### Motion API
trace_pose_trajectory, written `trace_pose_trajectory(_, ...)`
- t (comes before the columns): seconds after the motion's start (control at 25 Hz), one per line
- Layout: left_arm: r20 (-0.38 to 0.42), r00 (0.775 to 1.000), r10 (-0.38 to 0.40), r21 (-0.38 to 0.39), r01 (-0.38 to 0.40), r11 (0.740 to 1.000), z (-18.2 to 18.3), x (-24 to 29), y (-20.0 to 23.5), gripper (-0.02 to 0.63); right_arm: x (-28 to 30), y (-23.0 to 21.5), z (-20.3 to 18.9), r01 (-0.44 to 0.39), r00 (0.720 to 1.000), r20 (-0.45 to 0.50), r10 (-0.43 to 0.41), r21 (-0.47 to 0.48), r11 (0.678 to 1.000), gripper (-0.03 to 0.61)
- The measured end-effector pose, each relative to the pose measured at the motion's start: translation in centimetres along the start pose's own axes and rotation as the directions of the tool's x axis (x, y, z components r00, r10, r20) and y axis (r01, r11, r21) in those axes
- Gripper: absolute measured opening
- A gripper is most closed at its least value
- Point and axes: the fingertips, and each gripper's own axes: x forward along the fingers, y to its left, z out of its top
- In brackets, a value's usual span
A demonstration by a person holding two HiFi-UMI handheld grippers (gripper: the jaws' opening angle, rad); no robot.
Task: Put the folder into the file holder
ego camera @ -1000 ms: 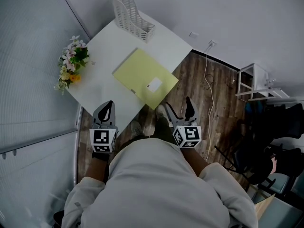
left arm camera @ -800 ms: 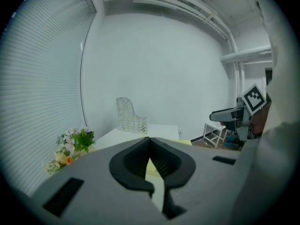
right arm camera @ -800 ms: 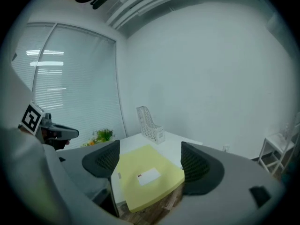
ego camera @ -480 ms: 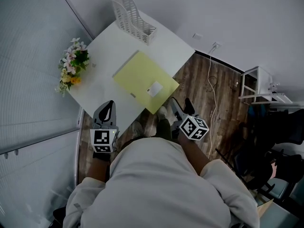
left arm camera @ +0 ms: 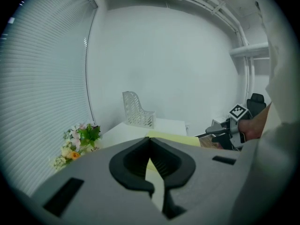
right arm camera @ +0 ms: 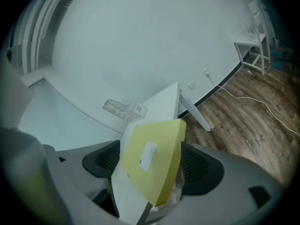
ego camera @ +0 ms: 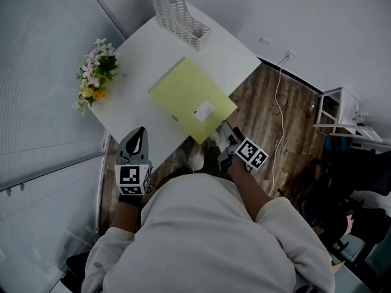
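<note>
— Right hand-held gripper [ego camera: 225, 131] has swung in, jaws apart around the folder's [ego camera: 186, 93] five-o'clock corner.
— Grasp next, probably. Folder lies flat on the tabletop [ego camera: 140, 60], file holder [ego camera: 180, 14] at twelve; left hand-held gripper [ego camera: 135, 137] jaws together.

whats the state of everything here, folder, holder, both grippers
folder: closed, lying flat on the table, near corner between the right gripper's jaws
file holder: upright at the table's far edge, looks empty
left gripper: jaws together, holding nothing
right gripper: jaws apart, one on either side of the folder's corner, not clamped
</note>
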Motion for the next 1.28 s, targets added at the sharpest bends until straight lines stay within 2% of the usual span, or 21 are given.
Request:
trace_pose_trajectory(0.48, -0.06, 0.997, 0.041, -0.003, -0.041, 0.999, -1.0, 0.1, 0.7, 0.008, 5.1, -4.8, -3.1, -0.001, 0.994, -0.111, 0.019, 0.158, 0.987, 0.41)
trace_pose_trajectory(0.8, -0.105, 0.992, 0.065, 0.013, -0.064, 0.998, -1.5, -0.1, 1.0, 0.008, 7.7, -6.5, -4.7, -0.051, 0.986, -0.142, 0.085, 0.23, 0.972, 0.41)
trace_pose_trajectory(1.0, -0.133, 0.988, 0.075, 0.023, -0.072, 0.997, -2.0, -0.3, 1.0, 0.008, 8.8, -6.3, -5.8, -0.134, 0.972, -0.148, 0.182, 0.287, 0.949, 0.41)
trace_pose_trajectory(1.28, -0.172, 0.982, 0.083, 0.04, -0.078, 0.996, -2.7, -0.7, 0.9, 0.008, 10.5, -5.0, -6.3, -0.289, 0.929, -0.11, 0.353, 0.381, 0.878, 0.41)
